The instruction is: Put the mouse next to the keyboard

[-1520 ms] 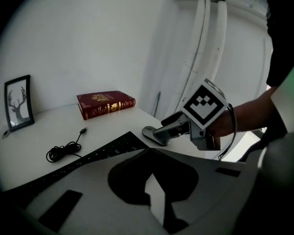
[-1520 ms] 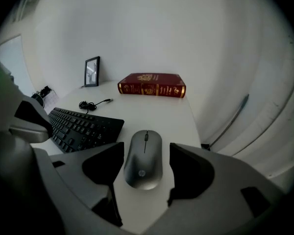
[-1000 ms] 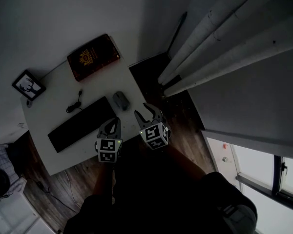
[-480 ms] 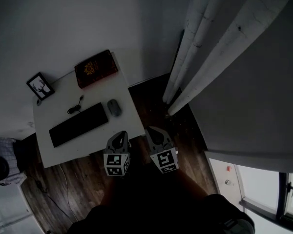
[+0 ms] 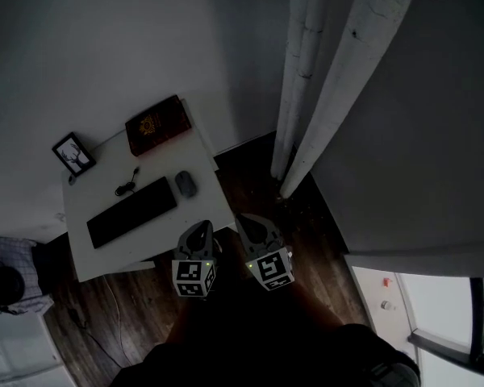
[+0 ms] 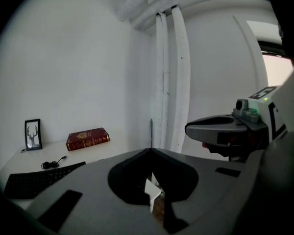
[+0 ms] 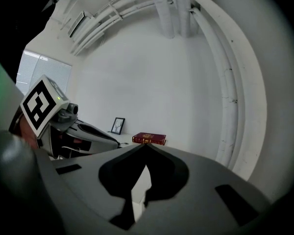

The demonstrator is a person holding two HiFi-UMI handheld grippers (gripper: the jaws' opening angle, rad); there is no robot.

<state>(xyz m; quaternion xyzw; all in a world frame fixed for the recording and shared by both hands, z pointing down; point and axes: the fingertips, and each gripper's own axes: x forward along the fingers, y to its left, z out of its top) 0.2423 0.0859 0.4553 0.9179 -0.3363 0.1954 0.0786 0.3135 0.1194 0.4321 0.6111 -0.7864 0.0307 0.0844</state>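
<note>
Dimly lit as the room is, the pale wall (image 5: 105,47) and the white pipes (image 5: 306,79) running up the corner stand out most. The wooden floor (image 5: 250,168) is dark. The person holding the tools is only a black mass at the bottom of the head view.

The white table (image 5: 145,252) stands against the wall, with a strip of bare floor between its right edge and the pipes. On it lie a black keyboard (image 5: 132,212) and, toward the back, a red book (image 5: 157,125).

The left gripper (image 5: 201,226) and the right gripper (image 5: 246,221) hang side by side off the table's near right corner. Both are clenched tight on nothing, tips meeting in each gripper view. From the left gripper view its own jaws cover much of the tabletop.

A small picture frame (image 5: 74,154) stands at the back left corner. The mouse (image 5: 185,184) rests just beside the keyboard's right end, not quite touching it, with clear table on its other side. A thin cable (image 5: 127,185) curls behind the keyboard, and I cannot make out where it ends.
</note>
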